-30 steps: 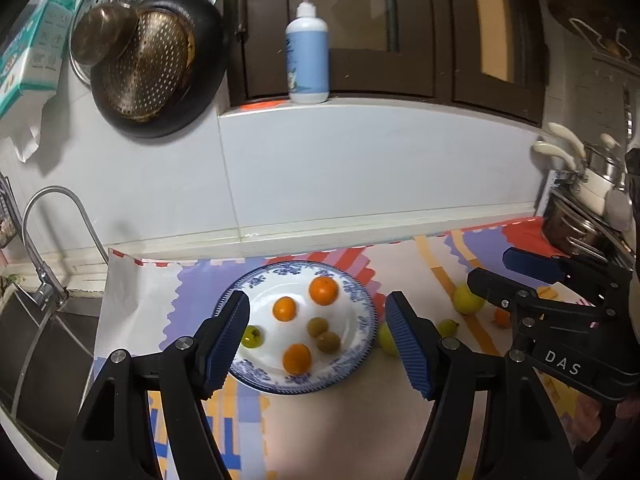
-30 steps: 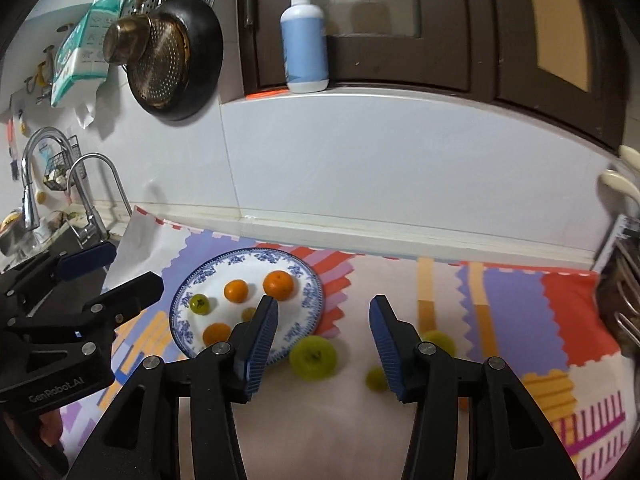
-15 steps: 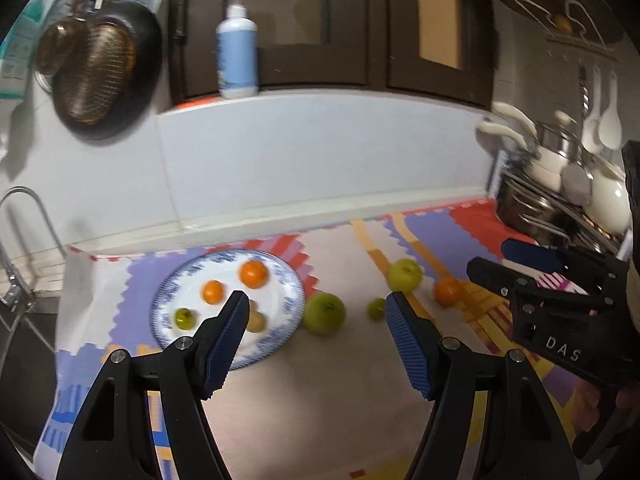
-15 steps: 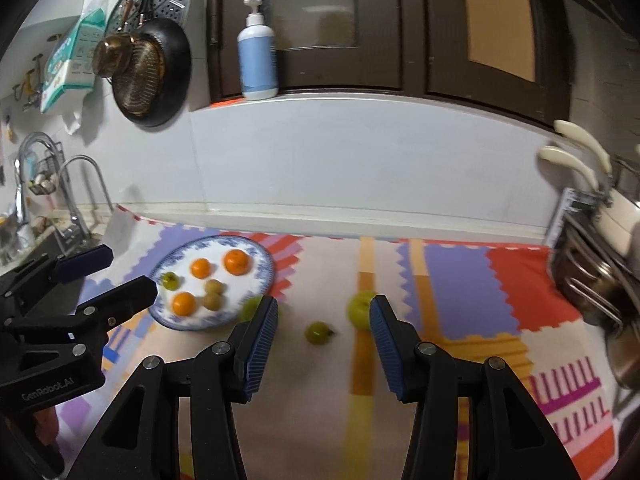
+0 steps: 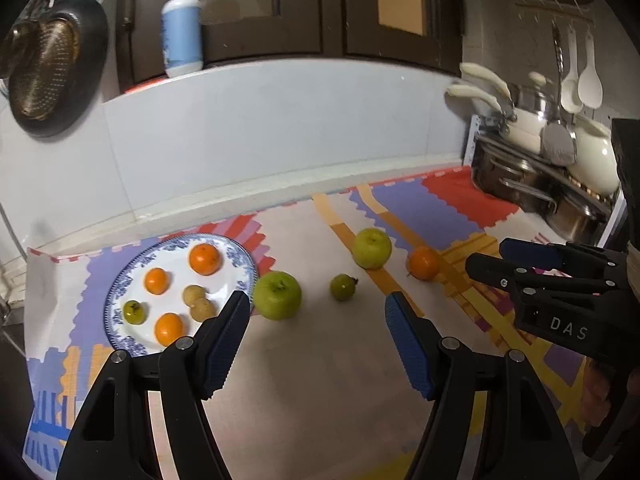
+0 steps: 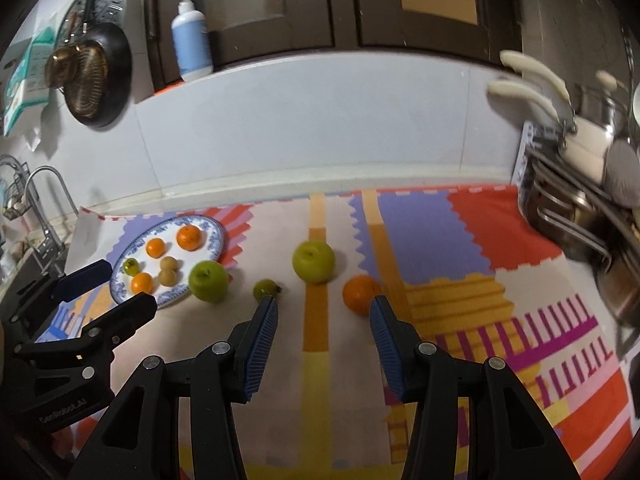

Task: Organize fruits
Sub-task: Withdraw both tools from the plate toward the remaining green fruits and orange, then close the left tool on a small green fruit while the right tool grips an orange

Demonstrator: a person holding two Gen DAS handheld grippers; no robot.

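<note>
Both views have swung off the plate (image 5: 120,284) toward the loose fruit on the worktop (image 5: 320,360). Left gripper (image 5: 316,320) released, green apple (image 5: 277,295) just ahead-left; right gripper (image 6: 323,316) released, empty, orange (image 6: 360,294) at its right fingertip. Next pick approaching.

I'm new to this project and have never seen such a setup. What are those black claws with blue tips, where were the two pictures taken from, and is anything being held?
There is no robot: a person holds a two-finger gripper in each hand, each carrying a wide-angle camera looking along its fingers. One picture looks out from the left gripper, the other from the right gripper; each also catches the other gripper at its edge. Both are open and hold nothing. On the colourful mat sits a blue-rimmed plate with six small fruits. Off the plate lie two green apples, a small green fruit and an orange.
</note>
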